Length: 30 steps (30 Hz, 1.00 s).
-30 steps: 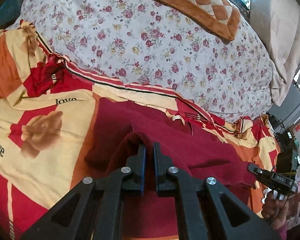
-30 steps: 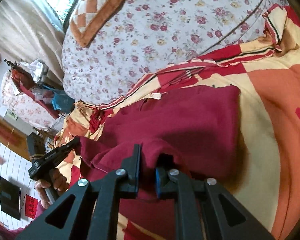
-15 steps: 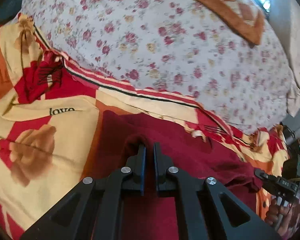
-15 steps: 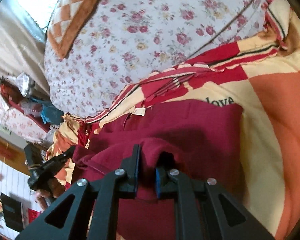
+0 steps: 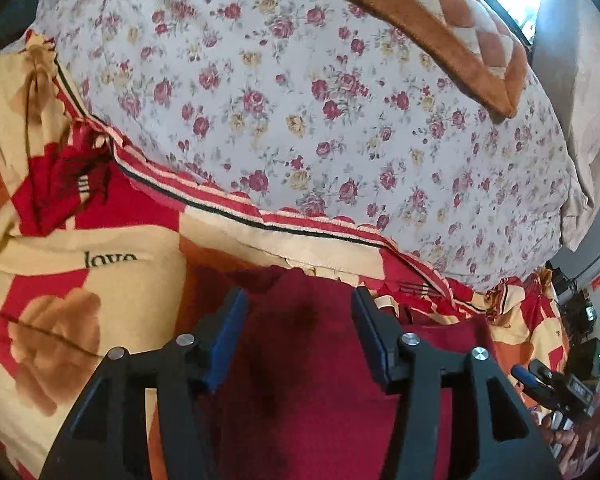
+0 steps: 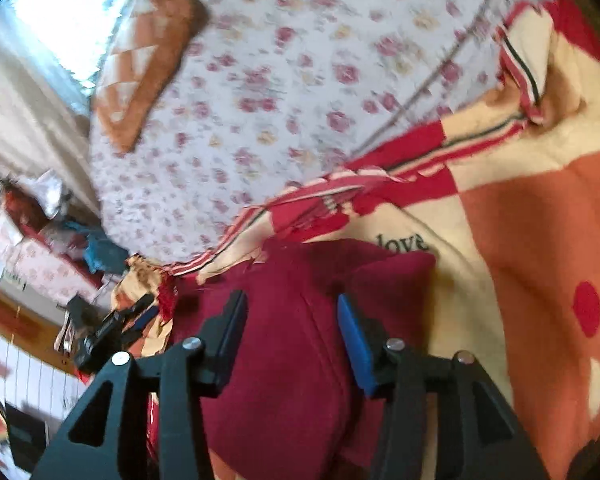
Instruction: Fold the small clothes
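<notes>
Both grippers open, fold laid down.
Your left gripper (image 5: 298,320) and right gripper (image 6: 290,322) have jaws spread wide, gripping nothing. The maroon garment (image 5: 320,380) lies on the patterned blanket (image 5: 60,280) beneath them, doubled over, near the floral quilt (image 5: 320,100). Looks like a release so the fold settles flat.

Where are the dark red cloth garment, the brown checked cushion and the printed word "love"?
dark red cloth garment (image 5: 300,360): left wrist view, flat middle of the fabric.
brown checked cushion (image 5: 428,20): left wrist view, brown border.
printed word "love" (image 6: 404,243): right wrist view, middle letters.
</notes>
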Tool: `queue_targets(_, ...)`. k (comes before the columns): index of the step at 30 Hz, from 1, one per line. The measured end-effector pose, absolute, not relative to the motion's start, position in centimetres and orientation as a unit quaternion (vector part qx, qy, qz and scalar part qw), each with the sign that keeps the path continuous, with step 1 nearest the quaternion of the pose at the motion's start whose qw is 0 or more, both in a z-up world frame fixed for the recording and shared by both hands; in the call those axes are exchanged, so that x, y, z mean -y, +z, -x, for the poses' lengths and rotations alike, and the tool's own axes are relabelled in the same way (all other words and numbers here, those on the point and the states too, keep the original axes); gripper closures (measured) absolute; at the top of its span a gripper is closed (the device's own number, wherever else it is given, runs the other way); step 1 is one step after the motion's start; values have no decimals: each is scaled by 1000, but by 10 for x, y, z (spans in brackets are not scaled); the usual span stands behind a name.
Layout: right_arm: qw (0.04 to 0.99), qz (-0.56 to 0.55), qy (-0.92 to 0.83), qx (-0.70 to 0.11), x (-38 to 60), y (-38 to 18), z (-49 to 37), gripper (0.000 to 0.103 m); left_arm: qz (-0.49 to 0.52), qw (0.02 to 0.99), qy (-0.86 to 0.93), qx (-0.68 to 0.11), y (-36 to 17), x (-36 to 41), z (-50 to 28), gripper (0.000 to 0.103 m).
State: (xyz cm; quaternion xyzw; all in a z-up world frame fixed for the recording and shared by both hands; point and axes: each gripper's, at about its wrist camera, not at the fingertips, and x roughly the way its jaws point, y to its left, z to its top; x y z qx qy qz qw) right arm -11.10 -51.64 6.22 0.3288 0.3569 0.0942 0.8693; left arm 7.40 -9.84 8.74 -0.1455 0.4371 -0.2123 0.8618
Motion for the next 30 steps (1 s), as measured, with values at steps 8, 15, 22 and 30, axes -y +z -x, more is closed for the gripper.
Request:
queue_targets(8,874,-226,56,-427,474,28,52,53,73,848,-163,-498,39,126,-81,70)
queue_targets(15,874,-233,11,-426,492,16,18,65,72,845,-144,-510,20,127,-95,70)
queue_targets(22,892,-231,-15,-389,502,50,62,34,93,851,-165,-489,47,105,-70,70)
queue_targets(30,881,-155,-28,-446,485,29,25,70,102,850,-169,-488,53,85,-27,70)
